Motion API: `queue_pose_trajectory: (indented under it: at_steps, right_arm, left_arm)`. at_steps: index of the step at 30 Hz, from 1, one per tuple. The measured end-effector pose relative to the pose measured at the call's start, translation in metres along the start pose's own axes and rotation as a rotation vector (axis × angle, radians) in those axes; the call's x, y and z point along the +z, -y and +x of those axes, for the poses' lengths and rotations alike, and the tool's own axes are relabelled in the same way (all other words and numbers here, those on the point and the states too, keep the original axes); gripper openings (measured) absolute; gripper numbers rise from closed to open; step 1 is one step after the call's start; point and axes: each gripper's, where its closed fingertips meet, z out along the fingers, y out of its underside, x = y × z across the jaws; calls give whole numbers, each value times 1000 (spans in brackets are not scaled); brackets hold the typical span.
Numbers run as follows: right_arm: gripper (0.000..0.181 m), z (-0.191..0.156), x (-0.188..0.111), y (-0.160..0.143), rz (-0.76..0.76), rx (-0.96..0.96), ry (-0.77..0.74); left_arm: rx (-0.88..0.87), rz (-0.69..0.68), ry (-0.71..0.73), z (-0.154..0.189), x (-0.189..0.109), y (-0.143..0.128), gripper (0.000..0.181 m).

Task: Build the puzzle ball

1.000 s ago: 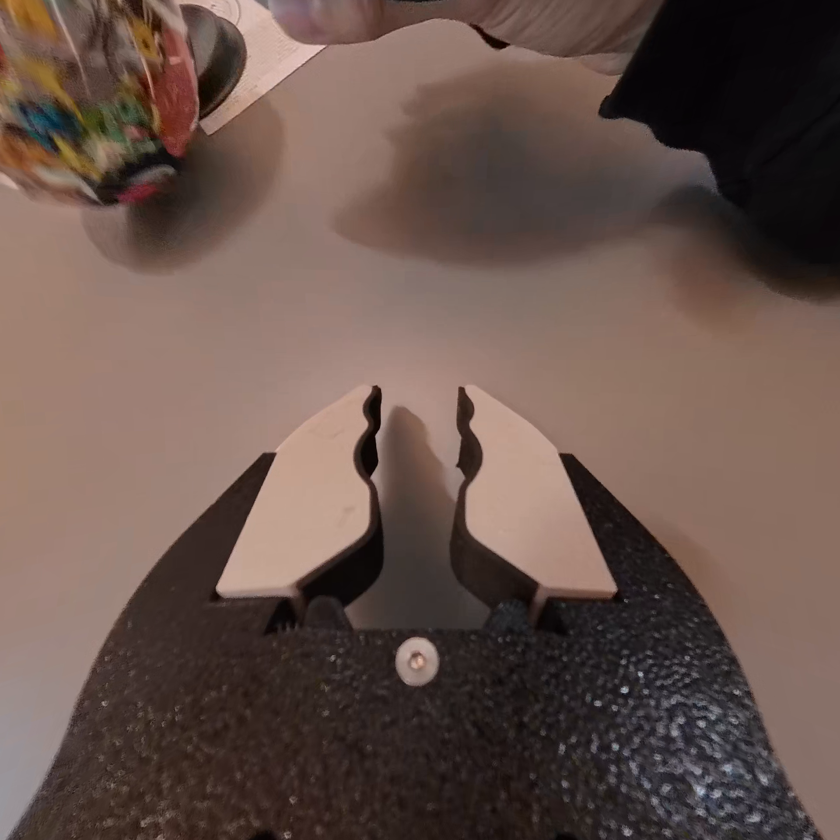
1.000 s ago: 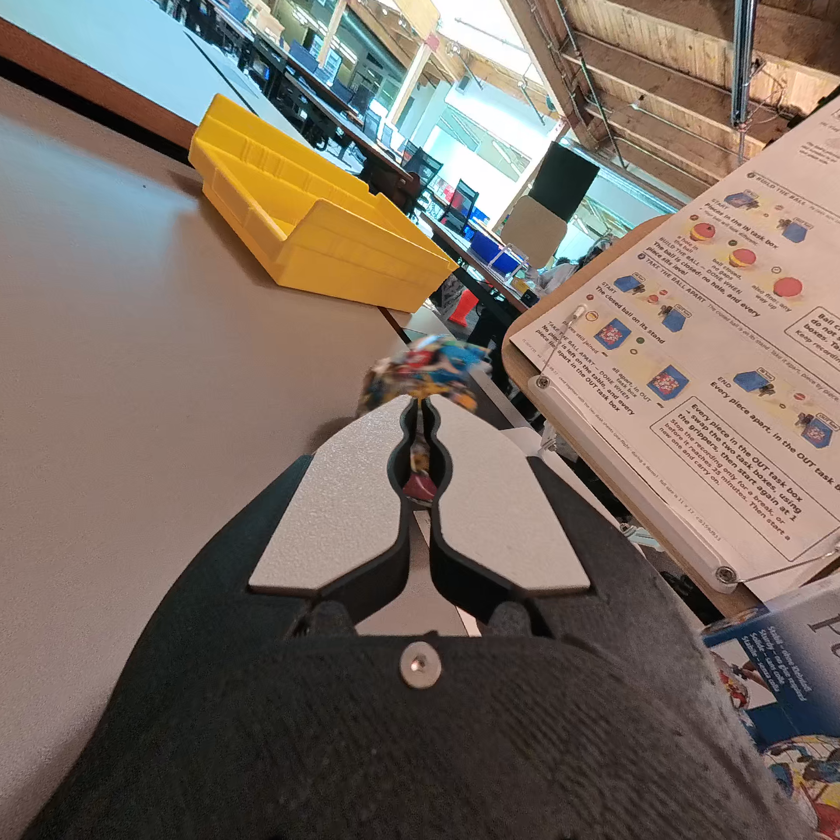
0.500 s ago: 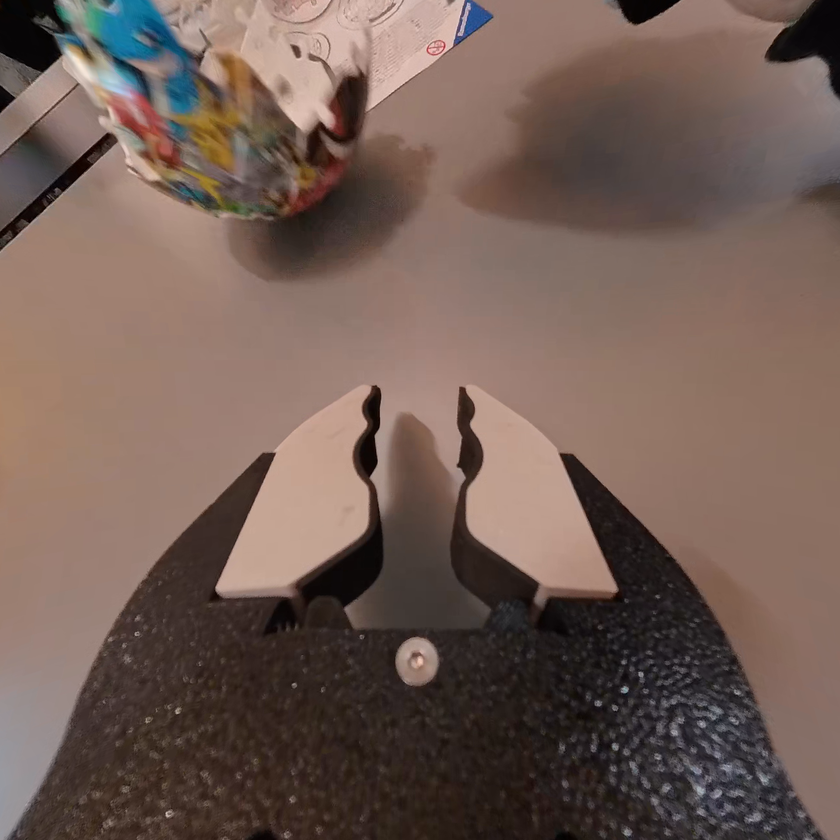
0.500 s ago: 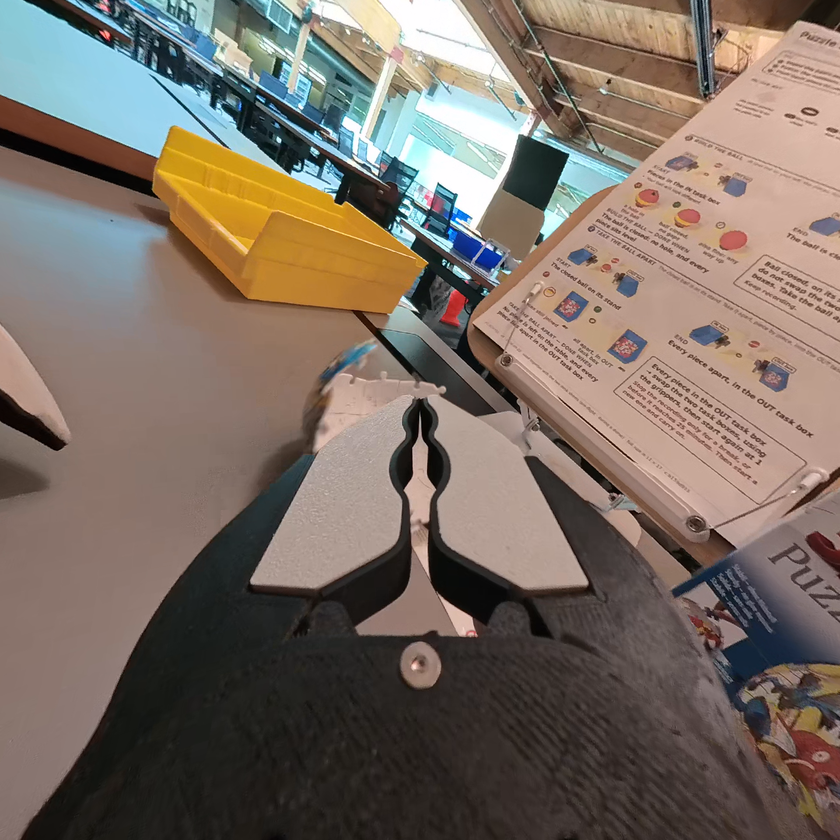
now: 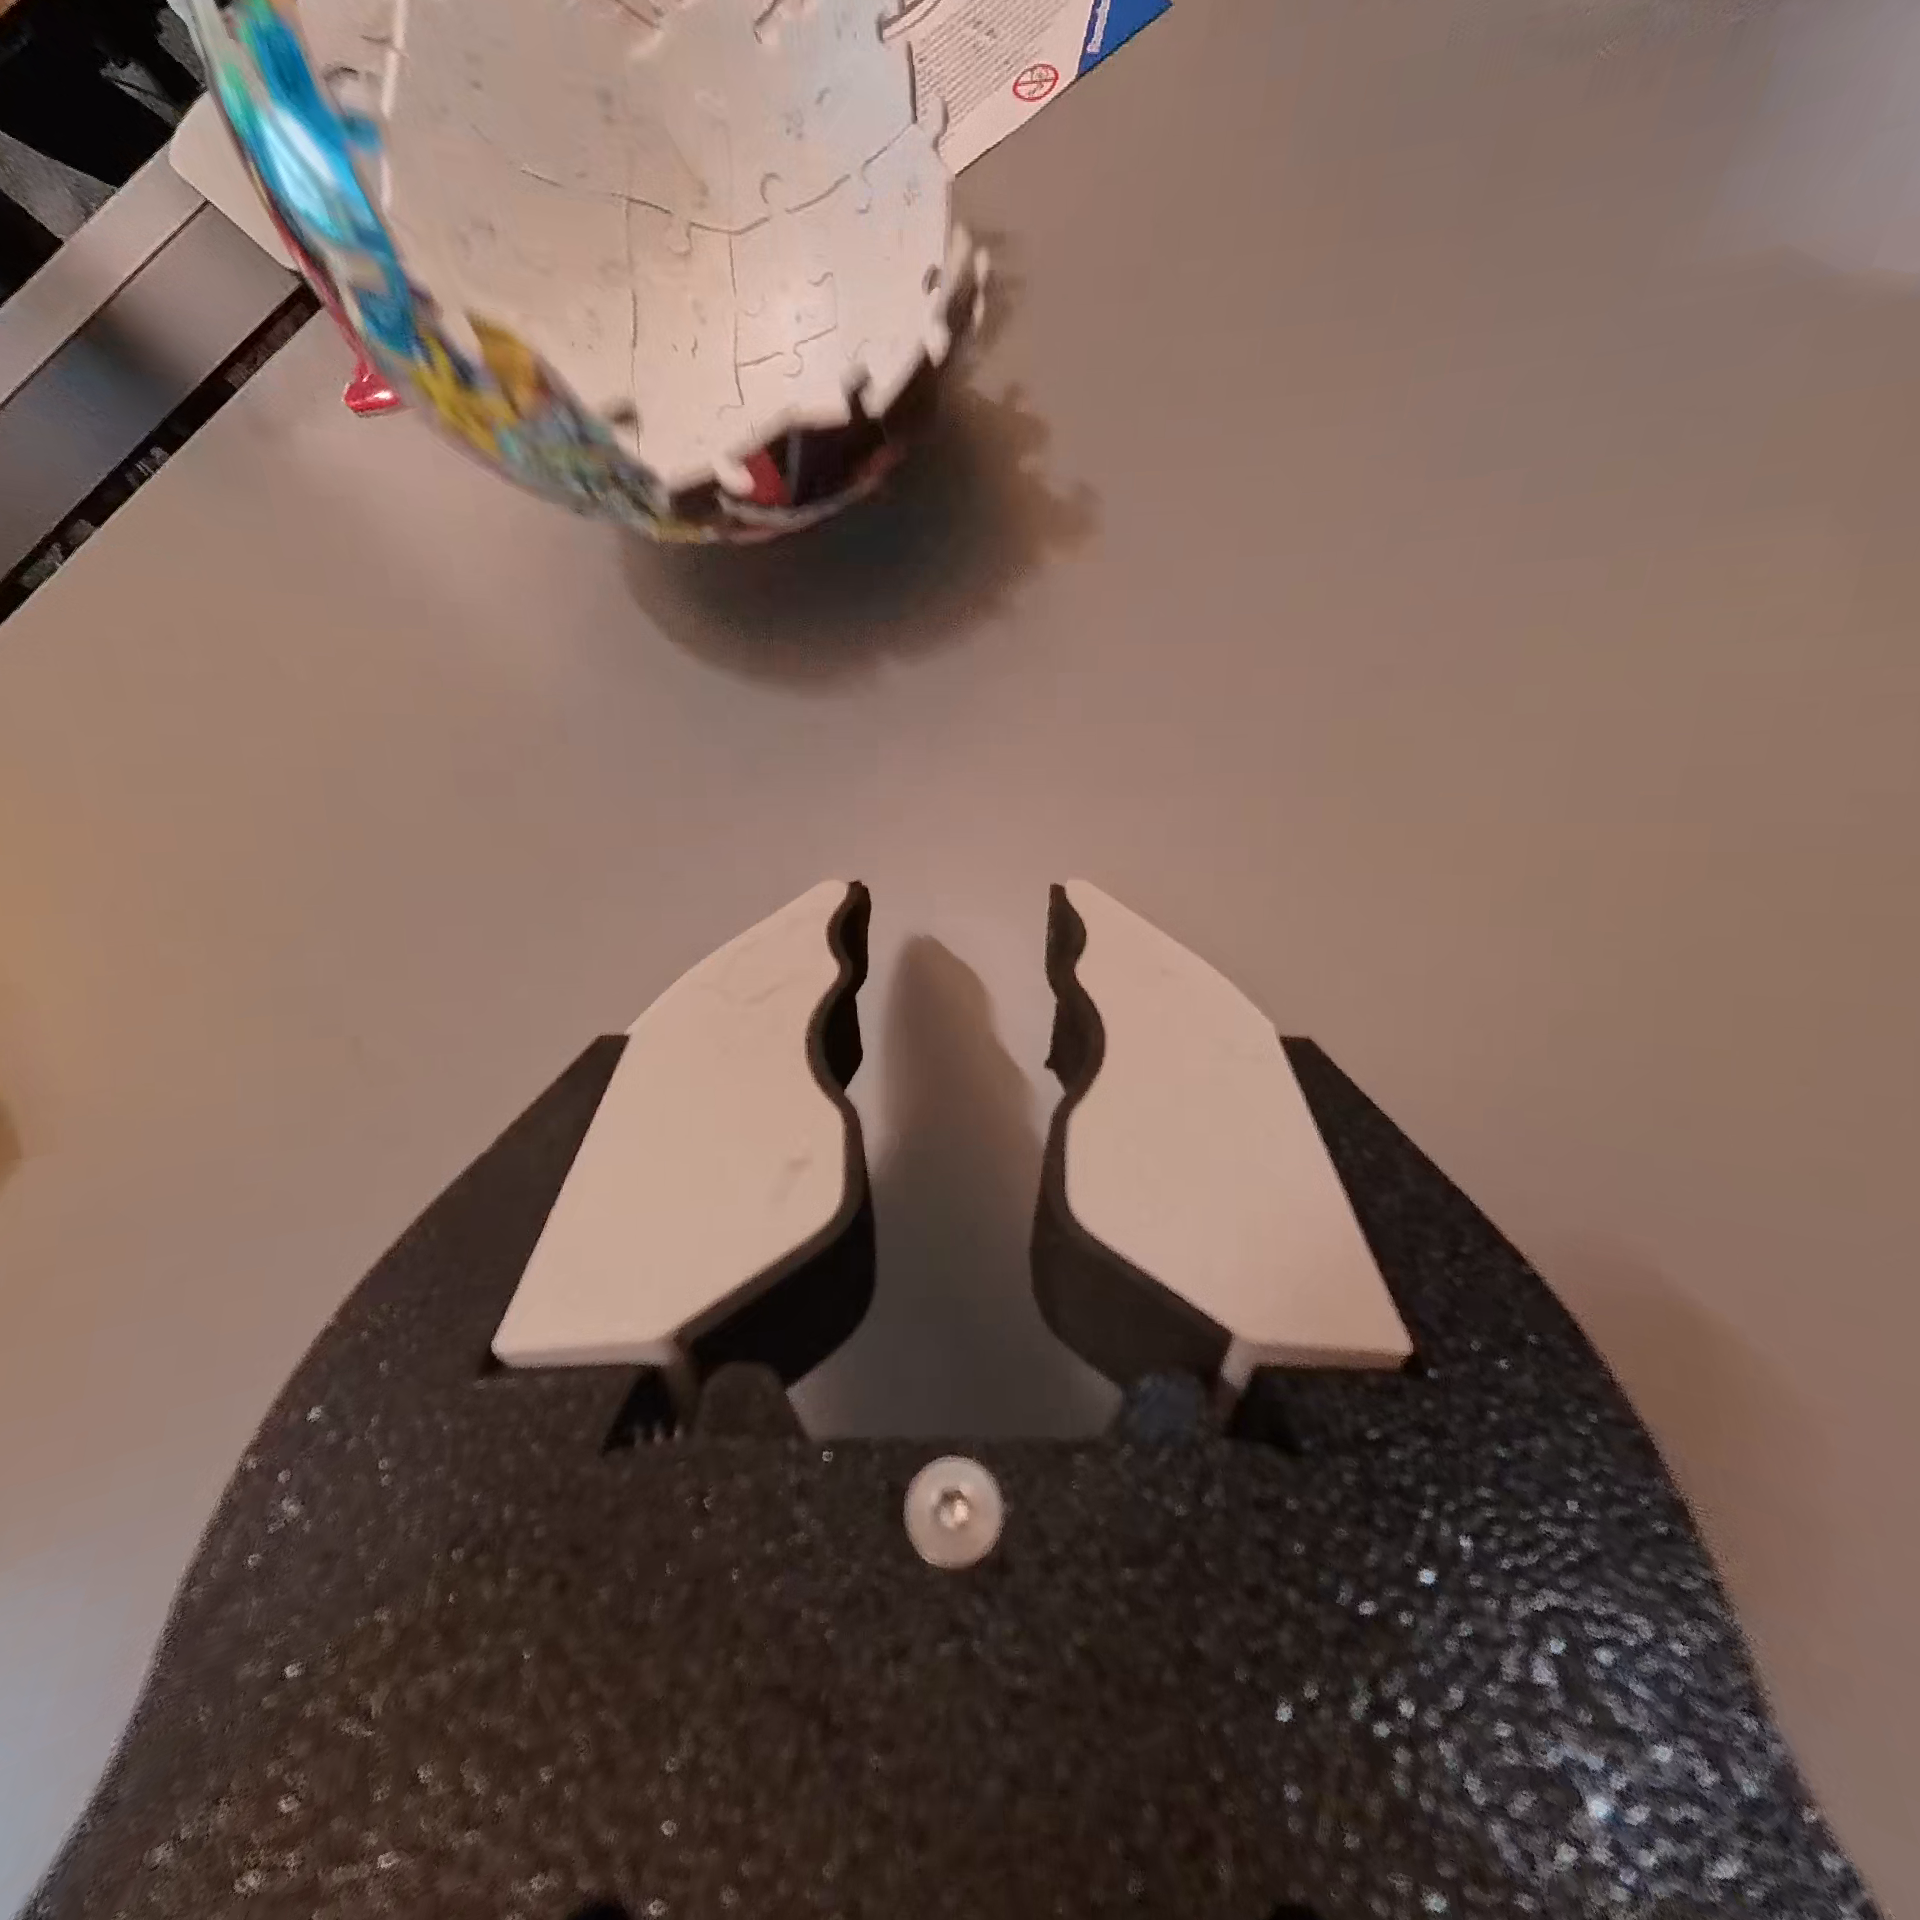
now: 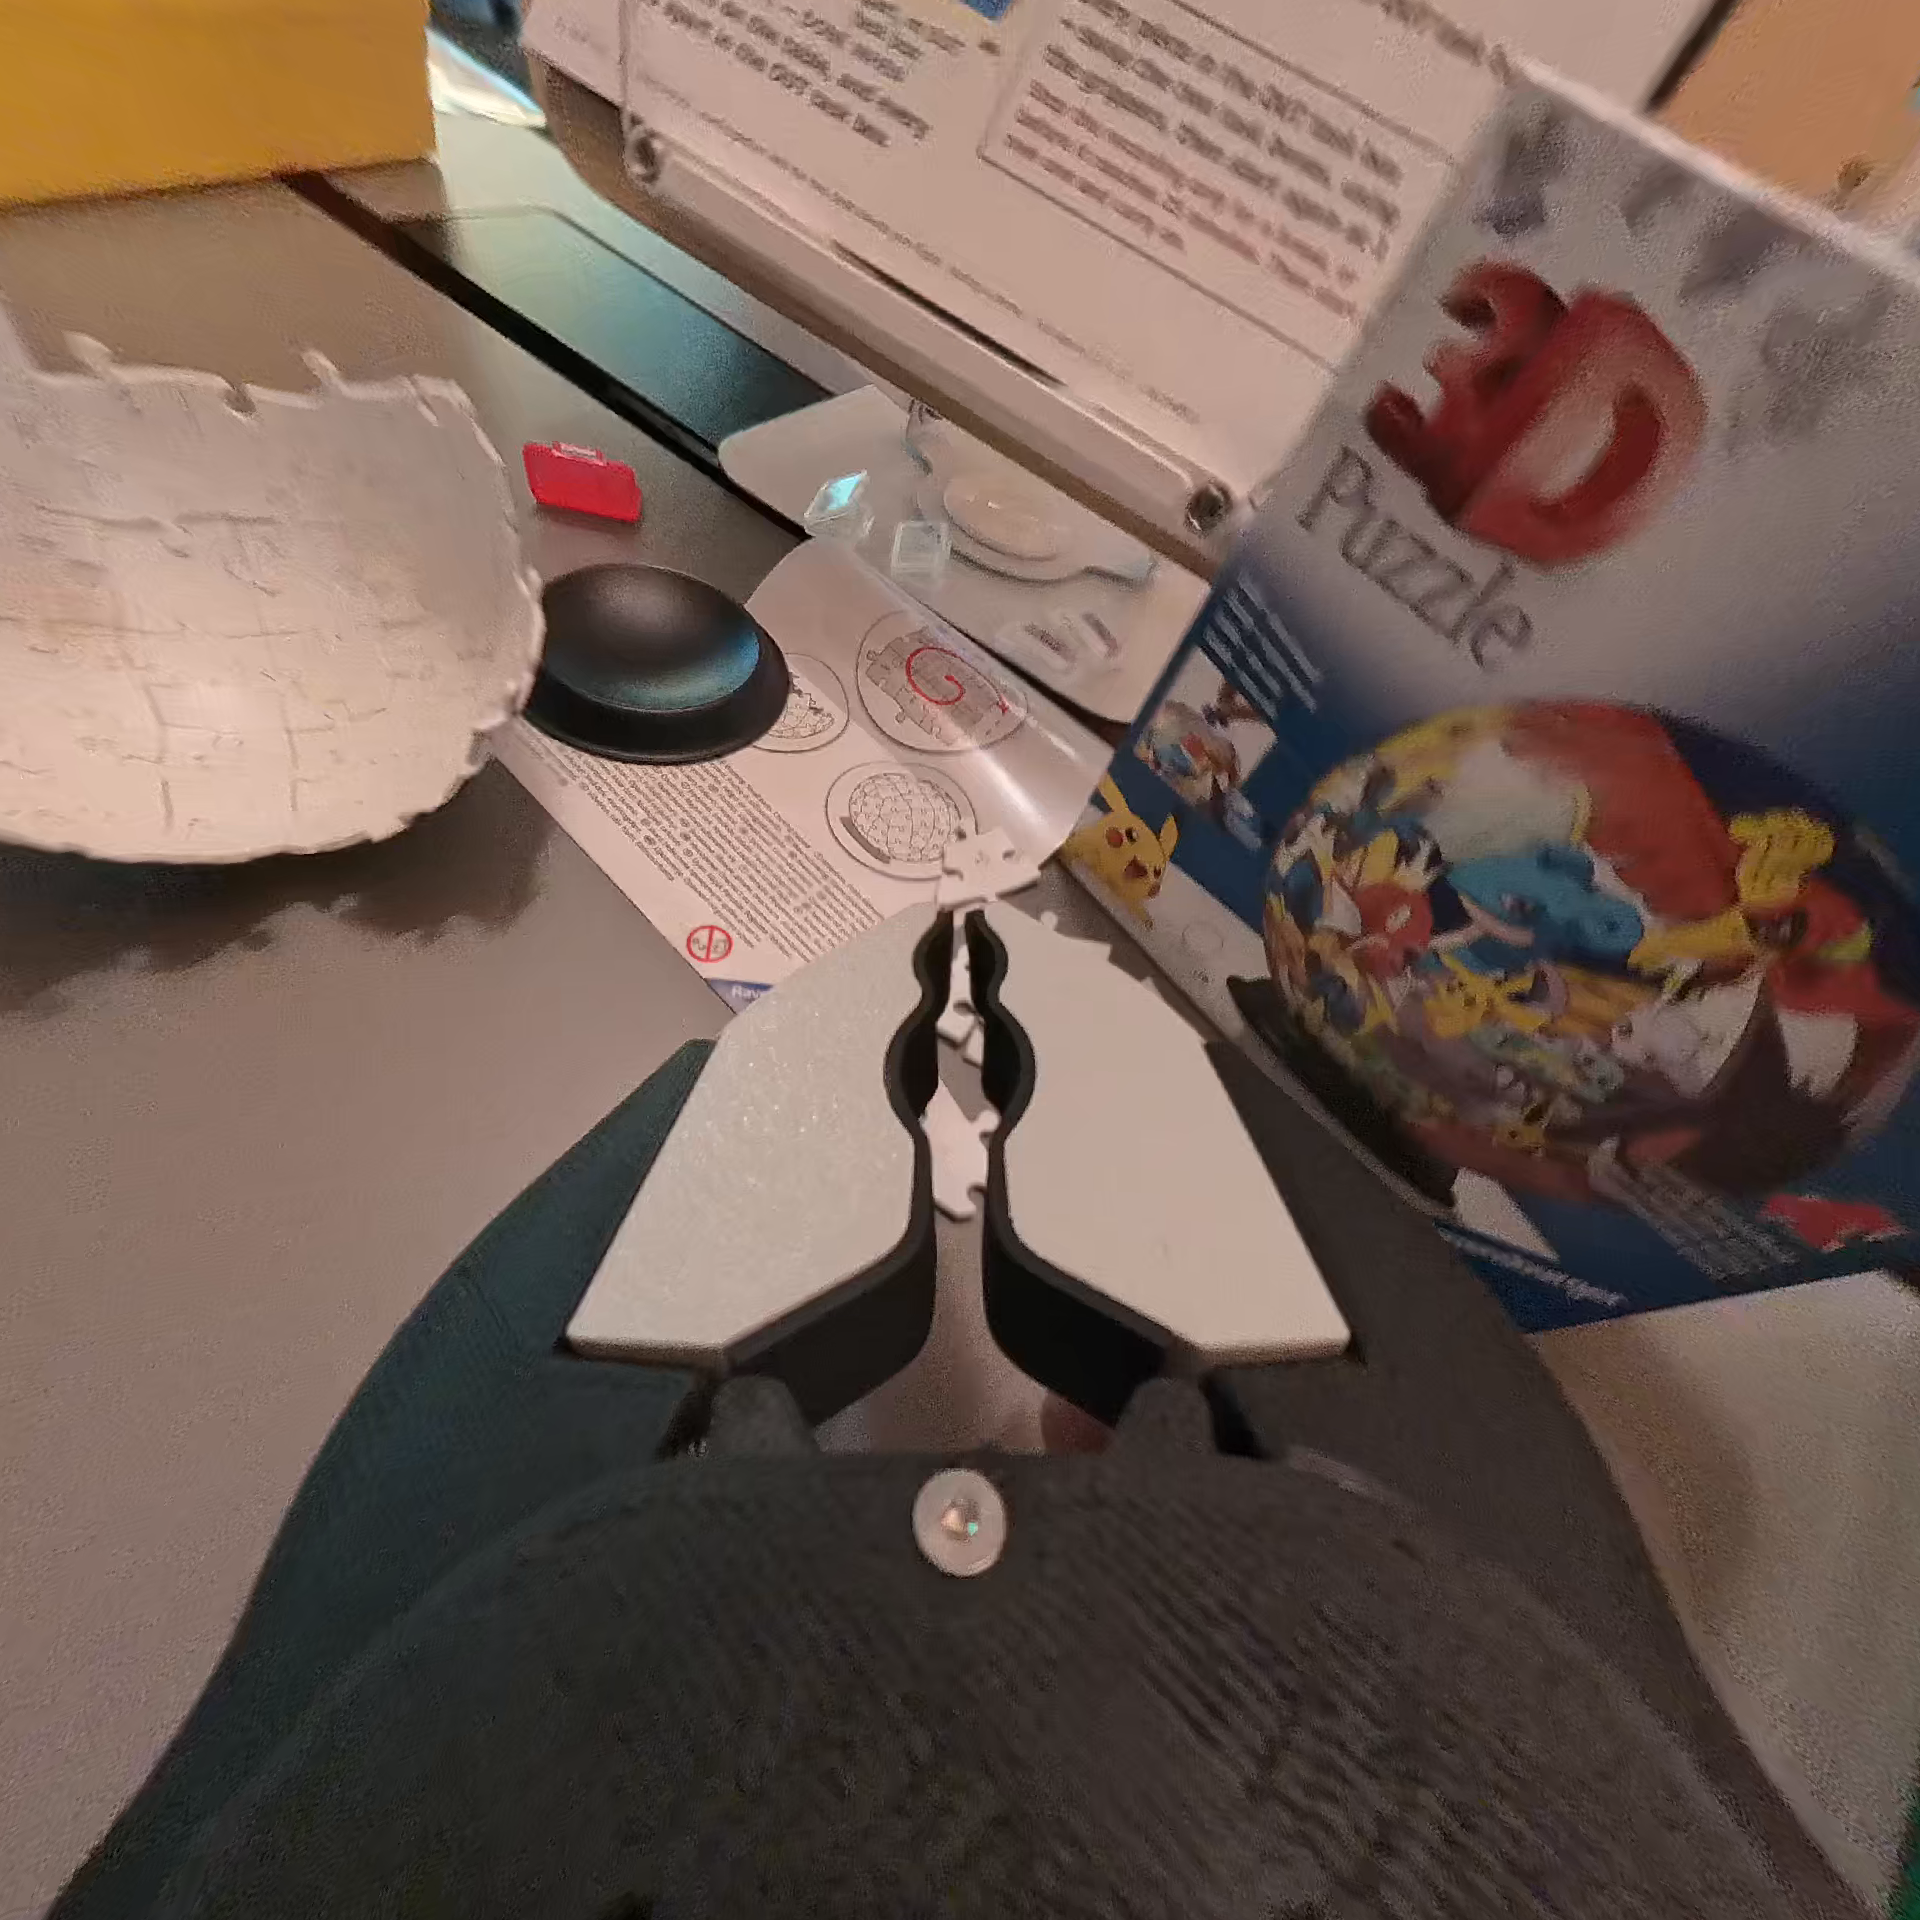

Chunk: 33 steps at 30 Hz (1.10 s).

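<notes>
The half-built puzzle ball (image 5: 665, 239) is an open shell, white inside and colourful outside. It lies tilted on the grey table (image 5: 1455, 623) at the upper left, its jagged rim toward me. My left gripper (image 5: 956, 904) is open and empty, a hand's width short of the shell. In the right wrist view the shell (image 6: 239, 644) is at the left. My right gripper (image 6: 958, 920) is shut on a white puzzle piece (image 6: 985, 860) that sticks out past the fingertips. It is to the right of the shell, over a printed sheet.
A black round stand (image 6: 649, 655) sits on the printed instruction sheet (image 6: 727, 842) beside the shell. The puzzle box (image 6: 1558, 831) stands at the right. Behind are a propped instruction board (image 6: 1039, 156), a small red object (image 6: 582, 480), clear plastic bits (image 6: 925, 520) and a yellow bin (image 6: 208, 83). Tip to tip, the grippers are about 30 cm apart.
My right gripper has tipped down from level toward the table, still shut on its piece. In the left wrist view the shell has come nearer and shows its white inside.
</notes>
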Motion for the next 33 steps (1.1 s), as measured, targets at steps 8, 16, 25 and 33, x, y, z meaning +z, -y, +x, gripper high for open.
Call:
queue_pose_trajectory:
  at_steps: [8,16,25,33]
  right_arm:
    - [29,2,9,-33,-205,-237,348]
    - [49,-12,48,-45,-323,-375,526]
    - [31,-15,60,-59,-447,-370,663]
    - [11,-23,57,-59,-416,-389,618]
  left_arm:
    - [14,-20,-39,4,-2,-6,32]
    - [-9,-2,-82,9,0,-3,30]
    - [-58,-28,-201,13,4,-5,30]
    - [-85,-25,-180,-6,7,-8,37]
